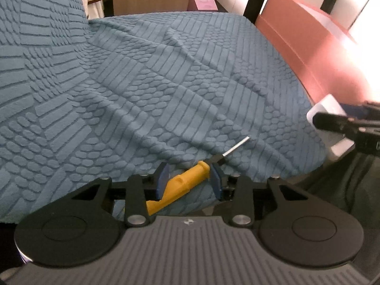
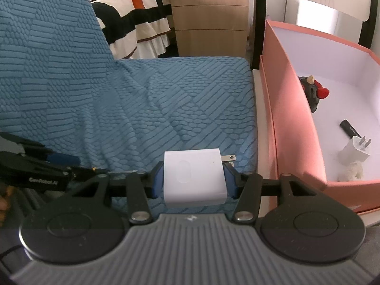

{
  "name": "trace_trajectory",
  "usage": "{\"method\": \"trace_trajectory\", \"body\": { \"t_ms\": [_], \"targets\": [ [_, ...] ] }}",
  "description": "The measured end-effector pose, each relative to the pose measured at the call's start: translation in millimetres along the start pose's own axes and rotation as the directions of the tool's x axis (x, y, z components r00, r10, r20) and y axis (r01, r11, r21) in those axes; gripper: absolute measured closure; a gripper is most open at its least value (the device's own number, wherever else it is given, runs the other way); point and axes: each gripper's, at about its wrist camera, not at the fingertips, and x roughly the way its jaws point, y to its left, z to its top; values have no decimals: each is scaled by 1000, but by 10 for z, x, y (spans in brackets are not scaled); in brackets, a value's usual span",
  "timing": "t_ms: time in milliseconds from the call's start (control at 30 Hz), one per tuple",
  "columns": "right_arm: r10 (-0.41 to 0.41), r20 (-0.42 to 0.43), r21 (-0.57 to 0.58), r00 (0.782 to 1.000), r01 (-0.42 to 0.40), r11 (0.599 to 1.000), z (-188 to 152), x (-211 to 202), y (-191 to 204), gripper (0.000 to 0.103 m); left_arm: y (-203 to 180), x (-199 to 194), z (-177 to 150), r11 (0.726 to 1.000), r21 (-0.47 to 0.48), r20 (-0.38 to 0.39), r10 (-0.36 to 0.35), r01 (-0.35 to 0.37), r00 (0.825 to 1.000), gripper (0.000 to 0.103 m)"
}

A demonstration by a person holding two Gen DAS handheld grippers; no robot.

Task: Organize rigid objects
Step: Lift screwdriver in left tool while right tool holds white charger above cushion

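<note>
Left gripper point(image 1: 188, 180) clamps yellow-handled screwdriver point(image 1: 182, 185) over blue textured sofa cover point(image 1: 142, 83); long axis diagonal, metal tip pointing forward-right. Right gripper point(image 2: 193, 178) grips white square plug adapter point(image 2: 193, 178), prongs pointing right toward pink cardboard box point(image 2: 285, 109).

1. The screwdriver point(image 1: 182, 185) has a yellow plastic handle, a black collar and a thin silver shaft. It lies slanted, its tip pointing up and right over the blue textured cushion, its handle clamped between blue pads.
2. The white charger point(image 2: 194, 178) is a smooth, rounded block with two metal prongs pointing right, held flat between blue pads.
3. The pink box point(image 2: 285, 109) stands open, white inside. It holds a second white charger point(image 2: 355, 150), a black stick point(image 2: 349, 128), a dark horned figurine point(image 2: 313, 92) and a small white plush point(image 2: 351, 172).
</note>
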Motion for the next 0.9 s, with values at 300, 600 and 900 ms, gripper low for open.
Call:
{"method": "trace_trajectory", "body": {
  "t_ms": [300, 600, 900],
  "targets": [
    [10, -2, 8, 1000, -10, 1000, -11, 21, 6, 49, 21, 119, 107, 984, -180, 101, 7, 11, 995, 81],
    [1, -3, 5, 1000, -1, 1000, -4, 18, -26, 49, -68, -54, -1, 989, -147, 125, -10, 29, 992, 67],
    [11, -4, 8, 1000, -11, 1000, -20, 15, -24, 49, -61, -15, -95, 996, -88, 31, 24, -21, 999, 60]
  ]
}}
